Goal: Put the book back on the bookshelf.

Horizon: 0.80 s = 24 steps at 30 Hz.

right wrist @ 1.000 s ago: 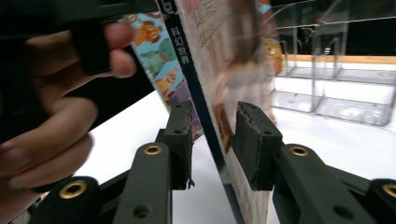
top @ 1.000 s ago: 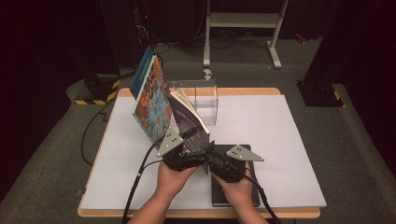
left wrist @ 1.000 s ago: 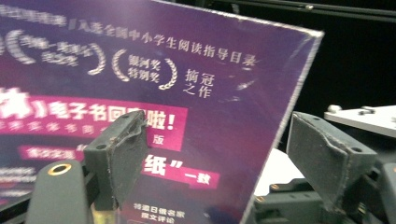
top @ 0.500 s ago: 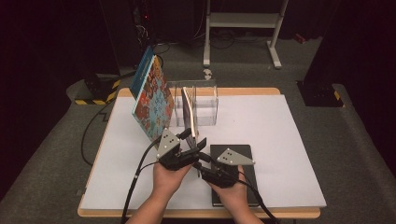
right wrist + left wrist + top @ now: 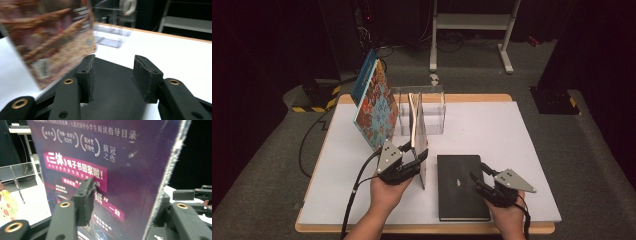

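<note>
A thin purple book (image 5: 418, 134) stands upright on its edge on the white table top (image 5: 492, 130), in front of a clear acrylic holder (image 5: 432, 107). My left gripper (image 5: 414, 157) is shut on the book's near lower edge, and its jaws have just been closing. In the left gripper view, the left pad (image 5: 85, 200) lies against the purple cover (image 5: 120, 157), with the other jaw behind the book. My right gripper (image 5: 479, 172) hovers open over the right side of a flat black notebook (image 5: 459, 185), apart from the purple book. Its jaws have just been opening, and nothing is between them (image 5: 113, 75).
A colourful picture book (image 5: 374, 105) leans against the holder's left side. The holder (image 5: 110, 37) stands at the back middle of the table. A metal stand (image 5: 472, 30) and cables lie on the floor beyond.
The right gripper has left the purple book and moved right, over the black notebook. The book has gone from tilted to upright. The left jaws have narrowed onto it.
</note>
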### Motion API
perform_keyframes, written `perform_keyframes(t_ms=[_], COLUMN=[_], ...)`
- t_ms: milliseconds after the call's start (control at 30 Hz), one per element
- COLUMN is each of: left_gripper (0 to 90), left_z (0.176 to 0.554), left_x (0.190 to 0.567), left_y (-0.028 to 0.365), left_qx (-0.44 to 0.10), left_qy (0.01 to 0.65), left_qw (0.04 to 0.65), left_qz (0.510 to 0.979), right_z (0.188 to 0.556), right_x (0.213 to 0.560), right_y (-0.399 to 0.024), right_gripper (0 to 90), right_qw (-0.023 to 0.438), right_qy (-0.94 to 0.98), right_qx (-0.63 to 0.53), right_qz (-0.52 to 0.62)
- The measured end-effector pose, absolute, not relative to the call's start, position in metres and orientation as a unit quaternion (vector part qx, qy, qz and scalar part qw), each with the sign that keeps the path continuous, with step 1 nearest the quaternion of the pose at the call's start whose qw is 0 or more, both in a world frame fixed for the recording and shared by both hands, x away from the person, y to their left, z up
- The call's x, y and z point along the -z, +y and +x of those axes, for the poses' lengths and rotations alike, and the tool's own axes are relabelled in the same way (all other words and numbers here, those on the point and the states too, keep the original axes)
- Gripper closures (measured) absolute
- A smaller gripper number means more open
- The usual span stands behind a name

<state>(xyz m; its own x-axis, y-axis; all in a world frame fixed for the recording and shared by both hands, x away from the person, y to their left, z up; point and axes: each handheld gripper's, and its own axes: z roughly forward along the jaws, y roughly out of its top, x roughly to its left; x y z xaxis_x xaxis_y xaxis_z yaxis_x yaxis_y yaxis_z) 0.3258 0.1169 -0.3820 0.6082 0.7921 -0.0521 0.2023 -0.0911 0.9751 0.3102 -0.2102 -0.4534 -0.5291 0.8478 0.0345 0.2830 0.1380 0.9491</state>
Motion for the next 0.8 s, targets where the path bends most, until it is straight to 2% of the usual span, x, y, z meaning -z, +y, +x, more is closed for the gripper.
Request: perform_keyframes(t_ms=[167, 333, 467, 800], left_gripper=[65.3, 82.1, 83.4, 83.1], left_z=[0.321, 0.317, 0.315, 0.317], left_x=[0.377, 0.379, 0.383, 0.384], left_y=[0.121, 0.126, 0.129, 0.140], left_qx=[-0.280, -0.309, -0.322, -0.310], left_qy=[0.355, 0.355, 0.343, 0.341], left_qw=[0.553, 0.549, 0.555, 0.568], left_qz=[0.700, 0.691, 0.686, 0.682], right_z=[0.314, 0.316, 0.315, 0.317], right_x=[0.464, 0.467, 0.468, 0.470], right_y=[-0.236, -0.240, -0.237, -0.241], right_gripper=[53.2, 53.4, 53.8, 53.8], right_qw=[0.265, 0.252, 0.253, 0.250], right_qy=[0.690, 0.684, 0.687, 0.682], right_qx=[-0.516, -0.522, -0.520, -0.518], right_qz=[0.433, 0.443, 0.441, 0.451])
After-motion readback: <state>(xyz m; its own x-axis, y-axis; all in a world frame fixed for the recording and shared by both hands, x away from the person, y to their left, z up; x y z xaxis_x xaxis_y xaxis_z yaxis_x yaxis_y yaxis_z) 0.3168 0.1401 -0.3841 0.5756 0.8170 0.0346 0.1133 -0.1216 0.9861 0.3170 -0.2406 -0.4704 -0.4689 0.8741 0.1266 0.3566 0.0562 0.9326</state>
